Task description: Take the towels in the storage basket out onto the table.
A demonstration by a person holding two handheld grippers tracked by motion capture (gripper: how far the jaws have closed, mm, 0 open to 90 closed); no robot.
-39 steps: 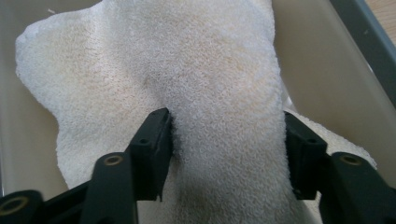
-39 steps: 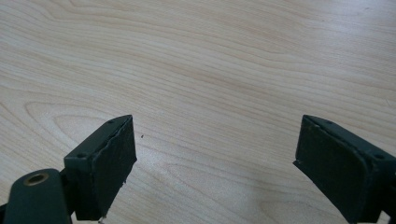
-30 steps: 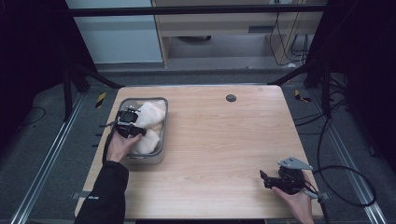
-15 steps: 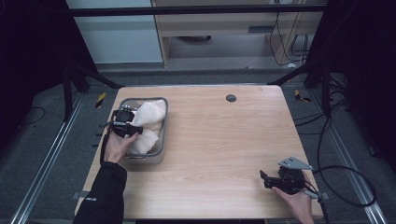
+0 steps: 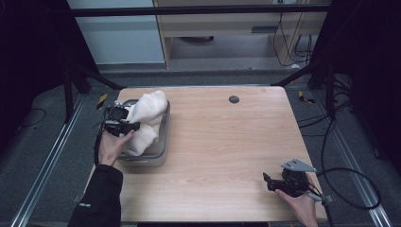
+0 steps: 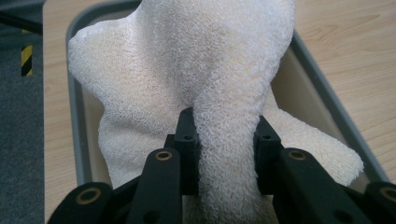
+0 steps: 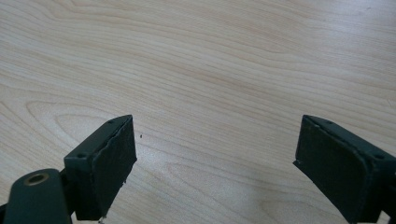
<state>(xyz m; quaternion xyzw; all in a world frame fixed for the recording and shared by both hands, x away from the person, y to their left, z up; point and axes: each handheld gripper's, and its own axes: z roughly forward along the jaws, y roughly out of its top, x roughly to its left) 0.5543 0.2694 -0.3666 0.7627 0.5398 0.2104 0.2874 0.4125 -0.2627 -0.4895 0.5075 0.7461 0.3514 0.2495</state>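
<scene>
The left gripper (image 5: 124, 124) is now clamped on a fold of the white terry-cloth towel (image 5: 144, 120); its jaws have just been closing, and in the left gripper view a thick bunch of towel (image 6: 219, 154) sits squeezed between the two black pads. Vs. a sec ago, when the towel lay lower in the grey rectangular plastic tray (image 5: 163, 142) at the left edge of the light wooden table (image 5: 222, 156), its upper part is now pulled up and stands above the tray's far rim, while the lower part hangs down w/ its end inside the tray. So the grab looks done and the lift-out has begun; the towel isn't free of the tray yet. The right gripper (image 5: 279, 182) hasn't shifted: it rests near the table's front right corner, well apart from the tray, jaws wide apart w/ nothing but bare wood between them in the right gripper view (image 7: 215, 158). Prob. next: carry the towel out over the open tabletop, where the right gripper can take a corner.
</scene>
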